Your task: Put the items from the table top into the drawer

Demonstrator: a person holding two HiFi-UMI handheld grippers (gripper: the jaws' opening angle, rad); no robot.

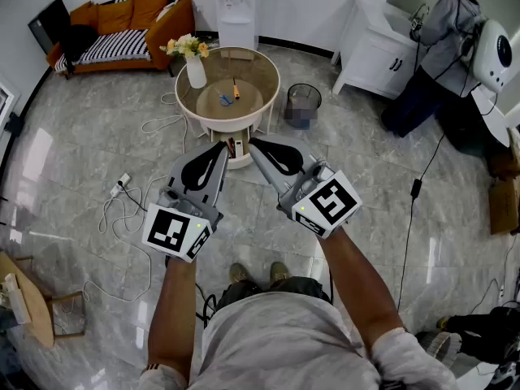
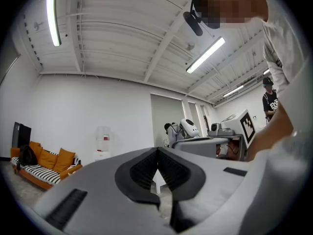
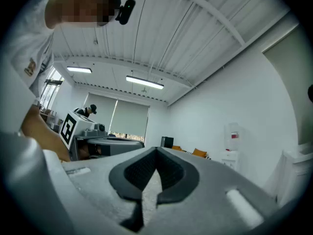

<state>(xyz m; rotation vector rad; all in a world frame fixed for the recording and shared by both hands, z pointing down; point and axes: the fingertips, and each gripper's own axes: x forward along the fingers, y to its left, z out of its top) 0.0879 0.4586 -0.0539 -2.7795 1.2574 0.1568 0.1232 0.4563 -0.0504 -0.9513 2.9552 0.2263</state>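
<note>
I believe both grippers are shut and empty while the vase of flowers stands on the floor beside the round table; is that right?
The head view shows the vase of flowers standing on the round table, not the floor. The left gripper and right gripper are shut and empty.

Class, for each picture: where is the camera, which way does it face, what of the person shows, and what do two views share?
Head view: on the head, steeply down at round table; forearms, shoes, left tongs, right tongs.
Left gripper view: on left tongs, level along shut jaws across room; arm at right.
Right gripper view: on right tongs, level; arm at left.
Shared by all: water dispenser.
</note>
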